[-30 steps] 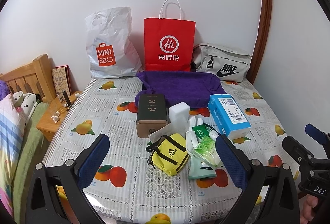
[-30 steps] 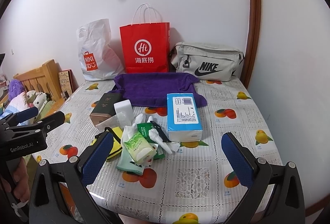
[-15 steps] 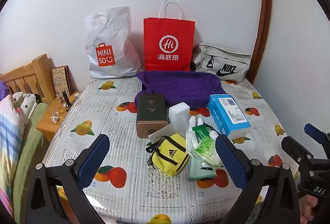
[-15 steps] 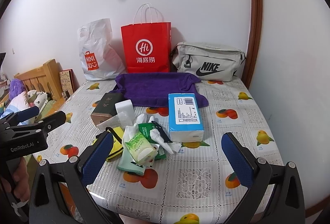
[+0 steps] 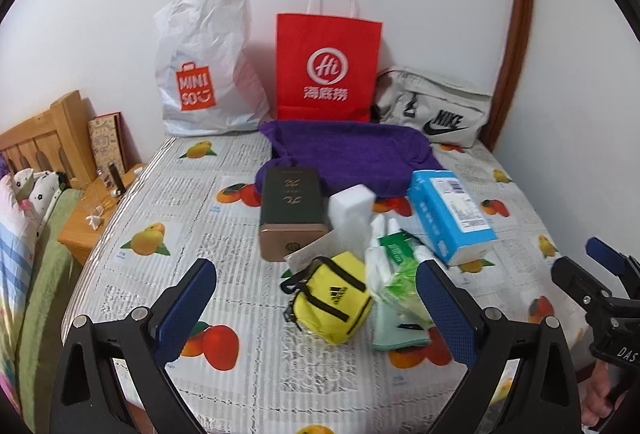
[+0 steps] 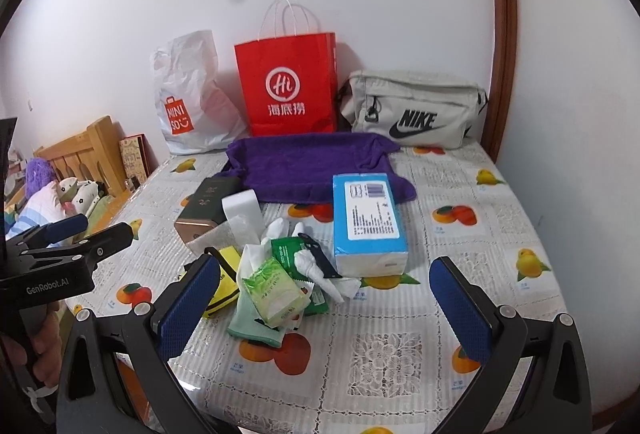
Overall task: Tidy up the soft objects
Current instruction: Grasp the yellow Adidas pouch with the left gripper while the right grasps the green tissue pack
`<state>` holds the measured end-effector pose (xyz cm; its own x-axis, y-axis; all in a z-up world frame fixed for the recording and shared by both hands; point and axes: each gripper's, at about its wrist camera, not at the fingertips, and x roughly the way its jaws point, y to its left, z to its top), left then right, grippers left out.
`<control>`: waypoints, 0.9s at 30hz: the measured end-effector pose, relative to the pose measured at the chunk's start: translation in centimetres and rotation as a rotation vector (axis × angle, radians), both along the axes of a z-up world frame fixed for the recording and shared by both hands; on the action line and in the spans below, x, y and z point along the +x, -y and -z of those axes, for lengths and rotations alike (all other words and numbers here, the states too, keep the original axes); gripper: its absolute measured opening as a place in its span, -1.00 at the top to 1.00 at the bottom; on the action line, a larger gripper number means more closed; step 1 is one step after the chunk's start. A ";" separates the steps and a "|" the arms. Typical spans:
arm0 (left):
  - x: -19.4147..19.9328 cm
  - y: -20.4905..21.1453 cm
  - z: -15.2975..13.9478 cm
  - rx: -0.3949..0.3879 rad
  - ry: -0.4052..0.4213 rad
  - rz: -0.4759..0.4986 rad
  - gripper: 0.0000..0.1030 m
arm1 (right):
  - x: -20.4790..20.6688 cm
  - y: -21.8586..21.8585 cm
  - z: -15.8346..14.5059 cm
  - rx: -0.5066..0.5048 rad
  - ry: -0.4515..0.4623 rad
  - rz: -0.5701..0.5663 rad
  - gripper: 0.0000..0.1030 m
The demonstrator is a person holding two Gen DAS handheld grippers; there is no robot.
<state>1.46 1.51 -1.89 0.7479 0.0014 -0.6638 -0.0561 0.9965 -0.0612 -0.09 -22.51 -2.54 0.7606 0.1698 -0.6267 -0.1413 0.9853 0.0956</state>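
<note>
Two claws, left claw (image 5: 316, 298) and right claw (image 6: 324, 298), agape above table (image 6: 400, 354).

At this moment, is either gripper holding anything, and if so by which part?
Nothing is held. The left gripper and the right gripper both stand wide open above the table, short of the pile of soft items.

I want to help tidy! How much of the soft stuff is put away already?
Nothing looks put away yet. The left gripper and right gripper are both open and empty. The small yellow zip pouch, green tissue packet and white socks all lie jumbled mid-table, waiting to be sorted.
</note>
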 end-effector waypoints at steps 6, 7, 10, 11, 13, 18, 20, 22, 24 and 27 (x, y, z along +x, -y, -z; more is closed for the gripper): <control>1.8 -1.5 2.8 0.005 -0.049 -0.054 -0.96 | 1.8 -0.4 3.1 -0.012 -0.063 -0.021 -1.00; 2.1 -1.8 3.3 0.007 -0.057 -0.057 -0.96 | 2.0 -0.6 3.5 -0.012 -0.067 -0.030 -1.00; 2.9 -2.4 4.9 -0.005 -0.095 -0.056 -0.95 | 2.7 -1.5 4.7 -0.008 -0.073 -0.077 -0.99; 3.1 -2.8 5.3 -0.018 -0.102 -0.052 -0.95 | 2.9 -1.8 5.1 -0.005 -0.069 -0.101 -0.99; 3.6 -3.2 6.1 -0.033 -0.129 -0.053 -0.95 | 3.4 -2.6 6.2 -0.015 -0.084 -0.136 -0.99; 4.5 -4.2 8.2 -0.060 -0.184 -0.046 -0.93 | 4.3 -4.8 8.4 -0.074 -0.107 -0.205 -0.93; 4.6 -4.7 8.8 -0.078 -0.196 -0.045 -0.93 | 4.6 -5.6 8.9 -0.101 -0.107 -0.233 -0.92; 4.7 -5.3 9.3 -0.087 -0.204 -0.047 -0.93 | 5.0 -6.2 9.7 -0.129 -0.104 -0.253 -0.91; 4.8 -5.8 9.7 -0.091 -0.205 -0.052 -0.93 | 5.6 -6.7 10.5 -0.158 -0.121 -0.267 -0.86; 4.9 -6.5 10.2 -0.106 -0.209 -0.059 -0.93 | 6.2 -7.2 11.4 -0.170 -0.136 -0.283 -0.86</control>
<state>6.37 8.02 -12.12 0.5950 -0.0373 -0.8029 -0.1363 0.9798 -0.1465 6.10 -15.31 -13.96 0.6063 0.2464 -0.7561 -0.4077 0.9126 -0.0295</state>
